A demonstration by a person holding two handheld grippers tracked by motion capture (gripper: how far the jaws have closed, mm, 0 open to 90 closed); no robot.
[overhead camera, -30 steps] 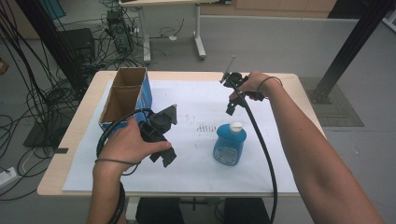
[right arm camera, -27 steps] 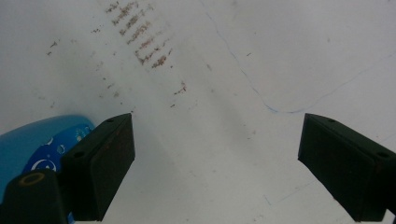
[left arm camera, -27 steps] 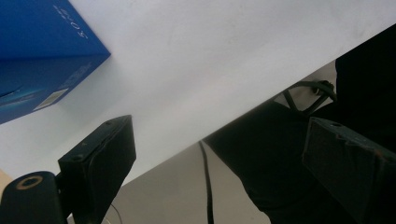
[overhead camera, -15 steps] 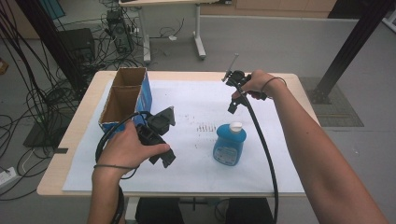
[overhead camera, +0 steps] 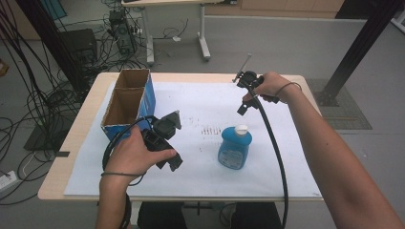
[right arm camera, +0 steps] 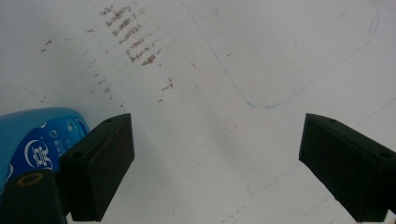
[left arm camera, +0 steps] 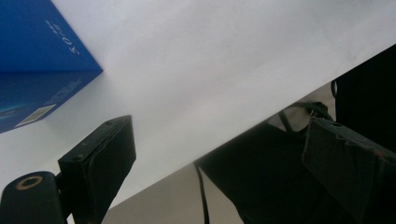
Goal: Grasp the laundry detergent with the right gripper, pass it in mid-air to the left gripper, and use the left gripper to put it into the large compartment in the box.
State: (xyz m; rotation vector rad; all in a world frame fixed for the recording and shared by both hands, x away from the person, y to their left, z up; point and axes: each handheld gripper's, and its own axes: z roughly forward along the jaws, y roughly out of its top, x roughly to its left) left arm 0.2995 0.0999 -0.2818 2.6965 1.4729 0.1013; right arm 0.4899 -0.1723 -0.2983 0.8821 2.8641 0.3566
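Note:
A blue bottle (overhead camera: pixel 235 147) with a white cap stands on the white paper (overhead camera: pixel 200 100) near the table's middle. My left gripper (overhead camera: pixel 177 140) hovers left of the bottle, just in front of the blue cardboard box (overhead camera: pixel 126 102). Its jaws are wide apart with nothing between them. In the left gripper view the left gripper (left arm camera: pixel 219 135) frames the paper's edge, and the box (left arm camera: pixel 37 56) sits at upper left. My right gripper (overhead camera: pixel 241 93) is held above the paper behind the bottle. In the right gripper view the right gripper (right arm camera: pixel 215 135) is open and empty, with the bottle (right arm camera: pixel 32 135) beside its left jaw.
The box is open at the top with two compartments. Brown smudges (right arm camera: pixel 135 42) and a thin pen outline (right arm camera: pixel 280 88) mark the paper. A black cable (overhead camera: pixel 274 157) trails from the right gripper across the table's front. Cables, a second table and black posts stand on the floor beyond.
The right gripper has drifted slightly to the right and stays open. The left gripper and the bottle have hardly moved.

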